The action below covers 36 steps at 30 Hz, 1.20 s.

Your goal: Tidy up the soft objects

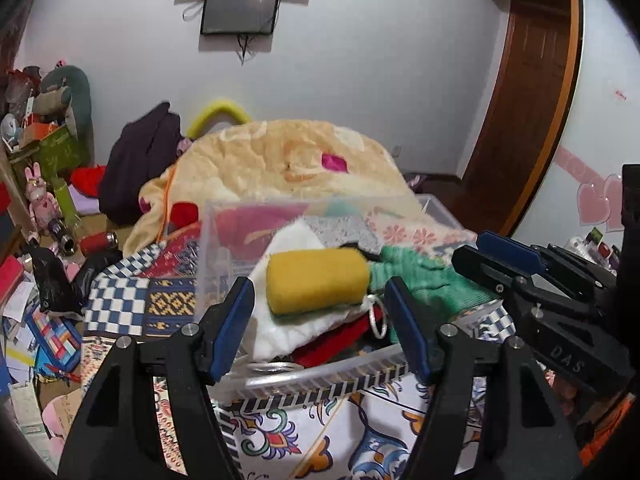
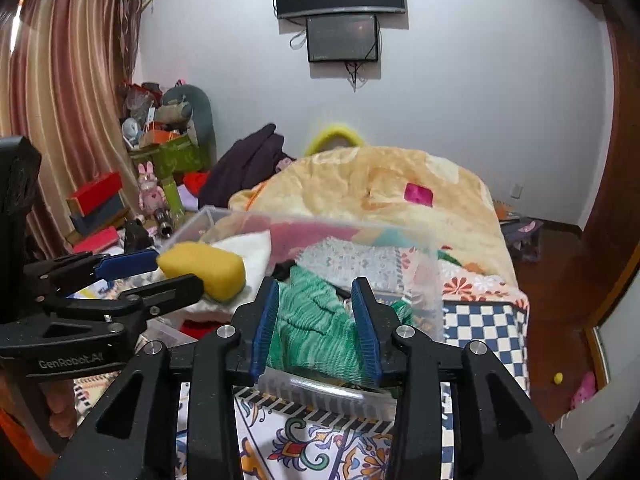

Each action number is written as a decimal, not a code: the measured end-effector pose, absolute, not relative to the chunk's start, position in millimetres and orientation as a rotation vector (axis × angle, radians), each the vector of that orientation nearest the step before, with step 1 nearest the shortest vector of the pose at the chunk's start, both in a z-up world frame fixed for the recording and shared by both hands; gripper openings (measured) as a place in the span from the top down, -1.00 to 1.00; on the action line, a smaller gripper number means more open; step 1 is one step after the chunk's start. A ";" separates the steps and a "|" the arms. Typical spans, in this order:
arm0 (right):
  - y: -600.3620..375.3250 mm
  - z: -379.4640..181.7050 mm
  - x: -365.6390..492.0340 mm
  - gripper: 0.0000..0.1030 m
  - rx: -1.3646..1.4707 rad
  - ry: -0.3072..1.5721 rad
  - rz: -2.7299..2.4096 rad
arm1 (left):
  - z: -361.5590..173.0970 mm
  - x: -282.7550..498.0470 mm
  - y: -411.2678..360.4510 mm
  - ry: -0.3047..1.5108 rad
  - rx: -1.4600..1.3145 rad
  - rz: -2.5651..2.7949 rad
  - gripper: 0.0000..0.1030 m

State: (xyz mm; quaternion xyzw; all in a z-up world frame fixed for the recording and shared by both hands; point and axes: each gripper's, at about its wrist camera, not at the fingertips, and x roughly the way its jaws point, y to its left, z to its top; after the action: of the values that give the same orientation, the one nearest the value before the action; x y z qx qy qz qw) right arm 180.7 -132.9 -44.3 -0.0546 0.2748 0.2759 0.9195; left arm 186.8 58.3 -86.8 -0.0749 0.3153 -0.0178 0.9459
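A clear plastic bin stands on the patterned bedspread, filled with soft things. A yellow sponge lies on top of white cloth, next to a green knitted glove and red fabric. My left gripper is open just before the sponge, its fingers to either side and apart from it. My right gripper is open over the green glove, not closed on it. Each gripper shows in the other's view.
A peach blanket is heaped behind the bin. A dark purple garment lies at back left. Boxes, toys and papers clutter the floor at left. A wooden door is at right.
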 end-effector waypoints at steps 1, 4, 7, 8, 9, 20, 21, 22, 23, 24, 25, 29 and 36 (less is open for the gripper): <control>-134.6 -40.5 178.3 0.33 -0.108 0.554 0.567 | -80.5 181.0 58.4 0.624 -0.154 -0.036 -0.31; -140.9 -25.8 167.8 0.33 -0.096 0.512 0.570 | -60.9 163.0 58.1 0.566 -0.157 -0.041 -0.31; -148.1 -8.3 154.2 0.32 -0.081 0.461 0.576 | -40.0 144.5 55.2 0.501 -0.145 -0.035 -0.31; -151.6 -0.9 148.1 0.31 -0.074 0.441 0.580 | -33.6 138.3 53.3 0.480 -0.136 -0.030 -0.31; -153.6 3.5 144.1 0.25 -0.070 0.429 0.584 | -25.5 130.1 51.2 0.453 -0.125 -0.022 -0.32; -173.5 46.0 92.5 -0.29 -0.030 0.252 0.594 | 28.6 67.0 35.6 0.270 -0.088 -0.028 -0.63; -174.3 47.1 89.7 -0.35 -0.027 0.248 0.596 | 31.5 63.1 34.4 0.259 -0.084 -0.028 -0.66; -174.7 47.9 88.1 -0.44 -0.024 0.244 0.600 | 34.3 58.8 32.8 0.248 -0.079 -0.027 -0.70; -174.9 48.5 86.0 -0.48 -0.019 0.237 0.601 | 35.5 56.5 31.8 0.242 -0.076 -0.026 -0.73; -174.8 49.2 85.1 -0.58 -0.016 0.232 0.601 | 37.0 53.5 31.1 0.235 -0.075 -0.026 -0.78; -175.5 49.6 84.5 -0.63 -0.013 0.228 0.601 | 38.2 50.4 30.2 0.228 -0.074 -0.026 -0.81; -177.3 49.3 80.6 -0.66 0.000 0.221 0.607 | 39.8 44.4 27.2 0.220 -0.074 -0.030 -0.88; -182.8 45.9 71.3 -0.96 0.006 0.200 0.600 | 37.7 40.9 25.3 0.218 -0.072 -0.030 -0.91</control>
State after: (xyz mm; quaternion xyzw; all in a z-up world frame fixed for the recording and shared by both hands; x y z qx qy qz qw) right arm 71.3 -182.8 45.9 0.0030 0.0982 0.2951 0.9504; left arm 40.9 25.3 37.7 -0.0360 0.1088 -0.0148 0.9933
